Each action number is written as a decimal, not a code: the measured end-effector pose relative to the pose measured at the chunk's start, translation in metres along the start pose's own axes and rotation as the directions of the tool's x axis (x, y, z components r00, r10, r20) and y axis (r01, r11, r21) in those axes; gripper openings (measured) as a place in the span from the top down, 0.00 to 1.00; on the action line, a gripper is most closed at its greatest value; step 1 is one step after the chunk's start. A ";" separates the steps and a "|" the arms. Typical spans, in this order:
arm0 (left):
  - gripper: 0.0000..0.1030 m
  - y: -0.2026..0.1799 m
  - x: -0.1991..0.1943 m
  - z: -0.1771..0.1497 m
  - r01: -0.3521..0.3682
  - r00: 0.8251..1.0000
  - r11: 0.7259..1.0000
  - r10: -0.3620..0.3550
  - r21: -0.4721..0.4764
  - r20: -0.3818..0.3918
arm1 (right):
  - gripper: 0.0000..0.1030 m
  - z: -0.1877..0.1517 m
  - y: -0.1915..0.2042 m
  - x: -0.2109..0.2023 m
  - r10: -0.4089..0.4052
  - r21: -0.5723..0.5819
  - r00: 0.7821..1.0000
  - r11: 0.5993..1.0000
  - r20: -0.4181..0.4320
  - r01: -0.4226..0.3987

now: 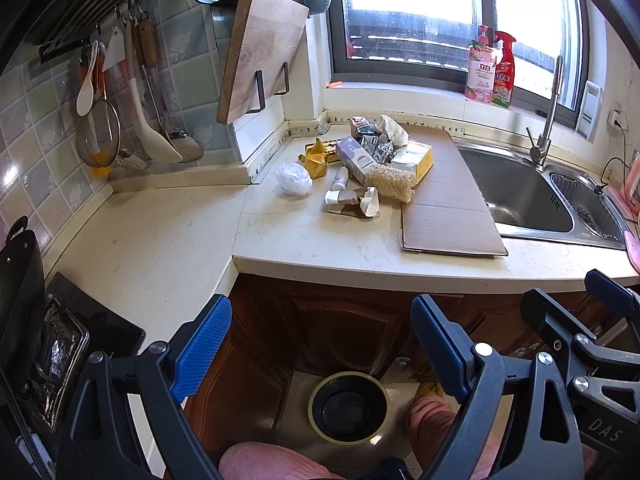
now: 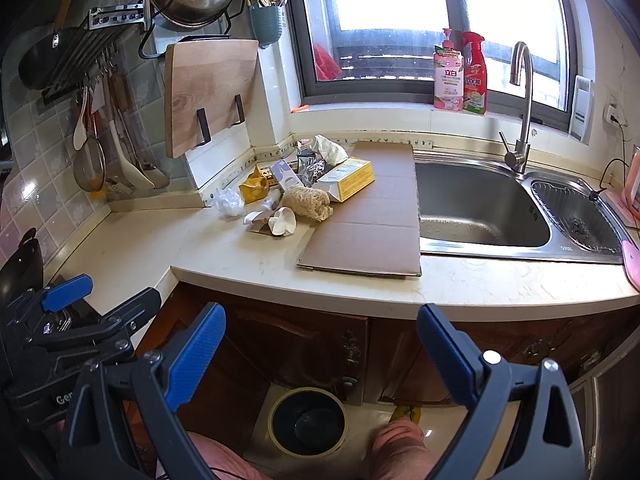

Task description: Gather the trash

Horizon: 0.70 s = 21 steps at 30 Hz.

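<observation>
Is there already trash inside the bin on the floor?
No: the right wrist view looks straight down into the bin, and only its dark bare bottom shows.

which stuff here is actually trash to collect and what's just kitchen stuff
For the job: trash pile on the counter, flattened cardboard, trash bin on the floor.

Just there: cutting board, hanging utensils, sink, faucet, two bottles on the sill.

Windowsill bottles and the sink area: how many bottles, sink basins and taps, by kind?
Bottles on the windowsill: 2, the pink bottle and the red spray bottle
Sink basins: 2, large basin and small basin
Taps: 1, tap
Total: 5
</observation>
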<state>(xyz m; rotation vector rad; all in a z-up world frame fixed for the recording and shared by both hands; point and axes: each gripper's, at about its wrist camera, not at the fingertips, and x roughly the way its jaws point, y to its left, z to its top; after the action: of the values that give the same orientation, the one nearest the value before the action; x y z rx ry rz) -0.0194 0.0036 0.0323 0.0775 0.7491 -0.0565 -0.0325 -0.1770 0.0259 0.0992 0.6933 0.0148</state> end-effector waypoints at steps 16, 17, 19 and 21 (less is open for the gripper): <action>0.13 0.015 0.060 0.080 0.072 0.997 0.995 -0.070 -0.070 0.038 | 0.06 0.088 -0.016 0.057 0.084 -0.076 0.996 0.994 -0.006 -0.084; 0.13 0.017 0.067 0.083 0.078 0.997 0.994 -0.075 -0.081 0.034 | 0.06 0.096 -0.018 0.067 0.090 -0.080 0.996 0.993 -0.017 -0.091; 0.13 0.020 0.086 0.091 0.102 0.995 0.990 -0.101 -0.097 0.010 | 0.06 0.107 -0.022 0.086 0.106 -0.085 0.994 0.990 -0.041 -0.109; 0.13 0.023 0.106 0.098 0.106 0.994 0.988 -0.110 -0.108 -0.030 | 0.06 0.116 -0.025 0.107 0.126 -0.086 0.990 0.988 -0.070 -0.132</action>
<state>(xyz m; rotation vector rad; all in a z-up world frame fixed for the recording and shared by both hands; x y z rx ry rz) 0.1261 0.0147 0.0329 -0.0640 0.7903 -0.1185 0.1236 -0.2073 0.0443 0.0570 0.7483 0.1742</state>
